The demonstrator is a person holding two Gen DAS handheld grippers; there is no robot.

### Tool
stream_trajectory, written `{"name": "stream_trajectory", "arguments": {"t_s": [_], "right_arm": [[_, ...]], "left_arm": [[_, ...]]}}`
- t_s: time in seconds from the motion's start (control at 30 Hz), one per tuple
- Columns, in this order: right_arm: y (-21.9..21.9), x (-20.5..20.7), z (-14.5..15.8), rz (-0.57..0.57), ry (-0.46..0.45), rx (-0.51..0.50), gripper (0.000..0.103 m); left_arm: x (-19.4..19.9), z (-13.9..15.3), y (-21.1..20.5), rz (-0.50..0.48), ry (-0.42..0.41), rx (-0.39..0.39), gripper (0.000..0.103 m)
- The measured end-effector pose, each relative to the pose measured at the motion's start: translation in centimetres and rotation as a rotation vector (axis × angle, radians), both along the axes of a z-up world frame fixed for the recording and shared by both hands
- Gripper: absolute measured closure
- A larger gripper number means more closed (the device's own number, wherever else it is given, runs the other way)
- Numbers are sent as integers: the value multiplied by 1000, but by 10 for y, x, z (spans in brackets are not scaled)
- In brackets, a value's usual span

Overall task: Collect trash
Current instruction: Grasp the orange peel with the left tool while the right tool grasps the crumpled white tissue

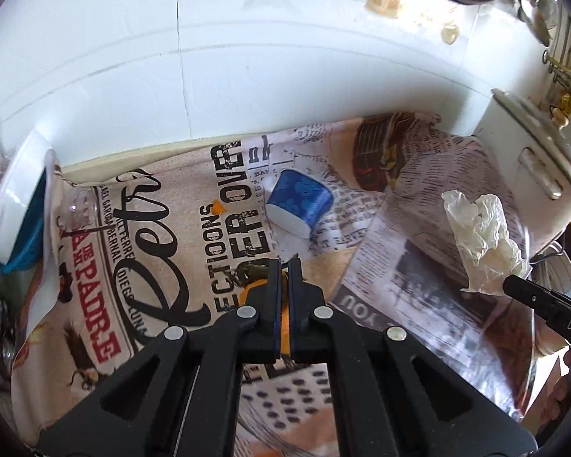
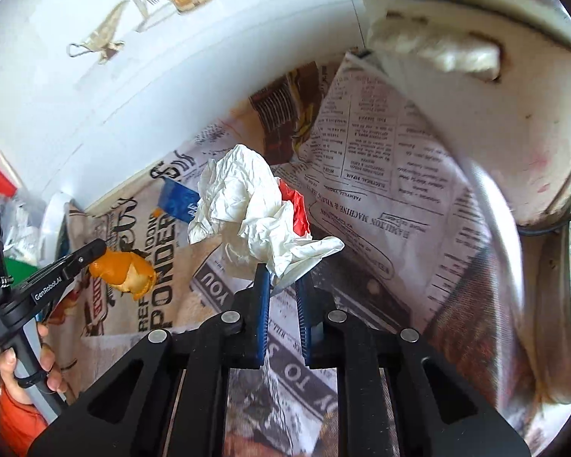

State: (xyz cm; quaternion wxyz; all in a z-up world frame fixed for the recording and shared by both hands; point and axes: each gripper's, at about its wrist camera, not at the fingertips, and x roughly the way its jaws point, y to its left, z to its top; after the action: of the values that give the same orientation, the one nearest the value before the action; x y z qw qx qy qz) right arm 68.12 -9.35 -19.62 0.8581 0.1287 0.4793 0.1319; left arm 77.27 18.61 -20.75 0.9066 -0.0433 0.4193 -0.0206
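We have trash in both grippers. The left gripper point(image 1: 283, 266) has its jaws closed tight on an orange peel point(image 2: 123, 272), which hangs clear of the desk point(image 1: 179, 205). The right gripper point(image 2: 281, 282) pinches only a thin tail of a crumpled white tissue point(image 2: 243, 205), the bulk of it billowing free above the jaws.

That thin hold is our main worry: a quick swing could tear the tissue or let it slide out. The peel looks slick and curled, so it may slip as well. More trash lies on the desk: a blue wrapper point(image 1: 299, 198) at the far middle, and a red scrap point(image 2: 297, 205) half hidden behind the tissue.

A newspaper-print cloth, rumpled at the right, covers the desk. A white tiled wall point(image 1: 247, 57) stands behind it, and a white lidded container point(image 1: 529, 160) sits at the far right.
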Motion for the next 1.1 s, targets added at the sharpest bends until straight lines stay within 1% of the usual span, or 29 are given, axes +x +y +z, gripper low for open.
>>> {"name": "stream_trajectory", "arguments": {"t_s": [0.2,0.3,0.37,0.47,0.57,0.67,0.8,0.83,0.87,0.9,0.93,0.97,1.0,1.1], "right_arm": [[-21,-28,29,82,-61,21,91],[-33,-40,37,139,-86,20,91],[-44,-48,41,177,-91,14,91],[-53,-57,39,219,-82,12,91],[-63,-66,38,240,-68,15,91],[-73,-69,34,249,-50,22,91],[-79,-70,34,253,-37,36,91],[-81,-72,34,257,-39,37,91],[-82,-72,33,260,-41,38,91],[-82,-71,32,263,-40,40,91],[-83,-72,31,267,-36,44,91],[-84,-71,29,271,-31,49,91],[-83,-70,27,276,-25,53,91],[-84,-71,23,296,-13,62,91]], "left_arm": [[-47,40,-34,40,-43,-8,102],[-70,45,-53,63,-35,-8,102],[-84,39,-66,69,-12,-16,102],[-103,21,-88,75,47,-16,102],[-120,-2,-103,88,118,-27,102],[-133,-22,-109,103,170,-35,102],[-147,-40,-111,115,212,12,101],[-149,-43,-110,121,219,20,99],[-151,-46,-108,126,228,22,90],[-152,-49,-106,135,240,23,83],[-153,-53,-104,155,255,26,65],[-154,-56,-102,175,265,29,52],[-156,-58,-100,196,268,25,50],[-158,-66,-95,219,282,-18,49]]}}
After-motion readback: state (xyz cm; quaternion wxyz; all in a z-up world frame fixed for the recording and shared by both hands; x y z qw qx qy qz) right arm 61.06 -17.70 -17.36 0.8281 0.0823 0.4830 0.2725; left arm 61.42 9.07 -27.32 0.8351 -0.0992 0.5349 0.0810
